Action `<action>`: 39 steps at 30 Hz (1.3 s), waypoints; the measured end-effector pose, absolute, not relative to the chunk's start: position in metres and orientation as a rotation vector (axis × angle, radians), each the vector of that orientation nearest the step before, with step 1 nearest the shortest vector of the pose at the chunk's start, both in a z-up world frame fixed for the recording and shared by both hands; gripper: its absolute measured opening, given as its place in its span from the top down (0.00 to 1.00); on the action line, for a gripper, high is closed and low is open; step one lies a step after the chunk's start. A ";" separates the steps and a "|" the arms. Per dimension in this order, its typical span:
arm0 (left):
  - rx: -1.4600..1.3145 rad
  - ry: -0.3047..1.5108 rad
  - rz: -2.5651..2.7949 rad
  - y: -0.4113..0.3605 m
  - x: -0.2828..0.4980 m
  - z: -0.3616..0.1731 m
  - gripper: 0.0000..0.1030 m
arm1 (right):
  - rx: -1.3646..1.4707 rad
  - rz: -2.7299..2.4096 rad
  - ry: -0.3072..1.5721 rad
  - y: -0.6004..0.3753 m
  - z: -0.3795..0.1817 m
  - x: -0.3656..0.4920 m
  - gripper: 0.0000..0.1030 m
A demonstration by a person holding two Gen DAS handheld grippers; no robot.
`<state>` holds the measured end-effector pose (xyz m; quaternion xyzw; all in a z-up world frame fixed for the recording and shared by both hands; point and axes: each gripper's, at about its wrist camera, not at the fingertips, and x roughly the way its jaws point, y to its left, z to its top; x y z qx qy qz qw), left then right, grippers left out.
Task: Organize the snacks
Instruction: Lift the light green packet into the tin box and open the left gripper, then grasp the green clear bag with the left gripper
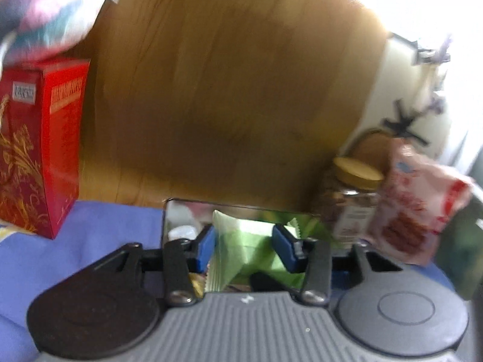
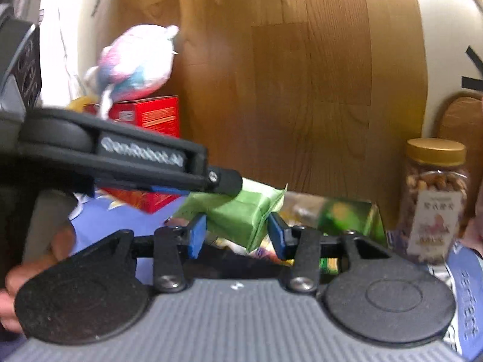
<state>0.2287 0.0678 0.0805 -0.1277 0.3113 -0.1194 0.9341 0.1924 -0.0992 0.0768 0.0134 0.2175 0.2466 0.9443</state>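
Snack-sorting midway: we've got left tongs (image 1: pixel 243 246) clamped on the green packet (image 1: pixel 241 241), right tongs (image 2: pixel 237 235) look closed on its other end, next it needs a spot.

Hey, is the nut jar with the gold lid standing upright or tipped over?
Upright. The nut jar stands on its base by the wooden board, its gold lid on top and level.

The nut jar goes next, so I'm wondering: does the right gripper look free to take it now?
Probably not yet. A green packet sits in the right gripper, with the left gripper on it too. The jar itself stands unblocked to the right.
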 end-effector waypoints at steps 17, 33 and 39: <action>-0.282 0.816 -0.473 0.009 0.159 0.041 0.58 | 0.457 0.279 0.644 -0.274 0.016 0.096 0.54; -0.281 0.885 -0.394 0.011 0.112 0.018 0.86 | 0.225 0.606 0.678 -0.184 0.015 0.078 0.55; -0.338 0.882 -0.341 0.053 0.065 0.020 0.82 | 0.107 0.683 0.678 -0.166 0.027 0.062 0.56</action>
